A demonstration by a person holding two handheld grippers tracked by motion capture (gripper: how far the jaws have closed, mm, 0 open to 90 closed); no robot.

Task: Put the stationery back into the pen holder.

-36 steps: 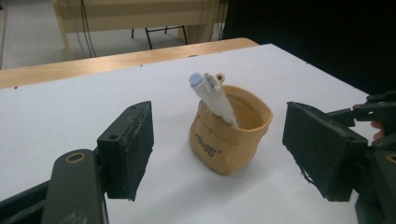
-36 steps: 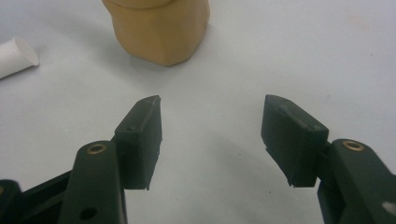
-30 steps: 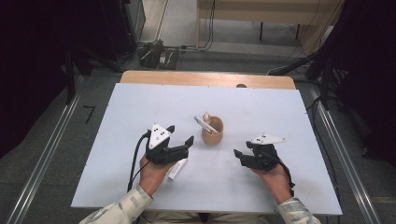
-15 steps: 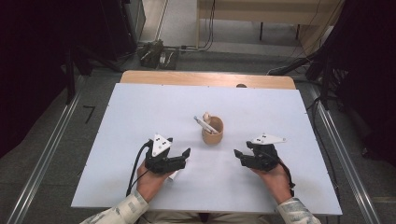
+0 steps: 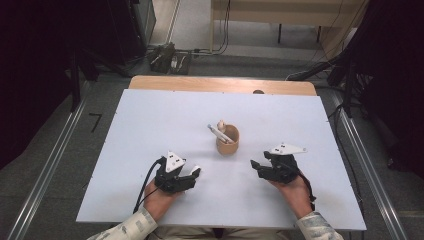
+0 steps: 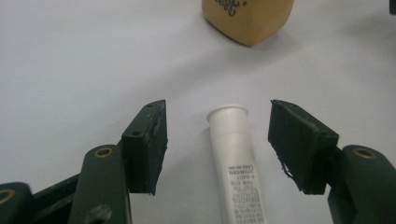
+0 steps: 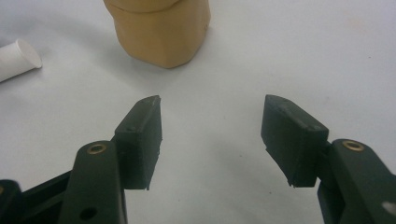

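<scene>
High view: one white table point(image 5: 150, 130), one tan wooden cup point(image 5: 228, 141) near its middle, two grippers at the near edge. Cup holds two items as far as can be told: a white pen-like stick point(image 5: 218, 133) leaning left over the rim and a pale rounded thing behind it, too small to identify. Left gripper point(image 5: 192, 176) sits low at the near left; a white tube point(image 5: 195, 170) pokes out at its tip, well apart from the cup, near and left of it. Right gripper point(image 5: 256, 167) rests near right, level with the left one, pointing toward the cup.

Left gripper view: tube point(image 6: 236, 158) lies flat on the table between the two black pads point(image 6: 149, 144), cap end pointing far toward the cup point(image 6: 247, 18). Jaws have just been closing, yet a gap remains on each side; pads not touching the tube. Fine print on the tube body, unreadable from above.

Right gripper view: jaws spread, nothing between them, bare table under the right gripper point(image 7: 212, 135). Cup point(image 7: 159, 30) just beyond; the tube's point(image 7: 16, 58) cap end shows at far left, lying free.
</scene>
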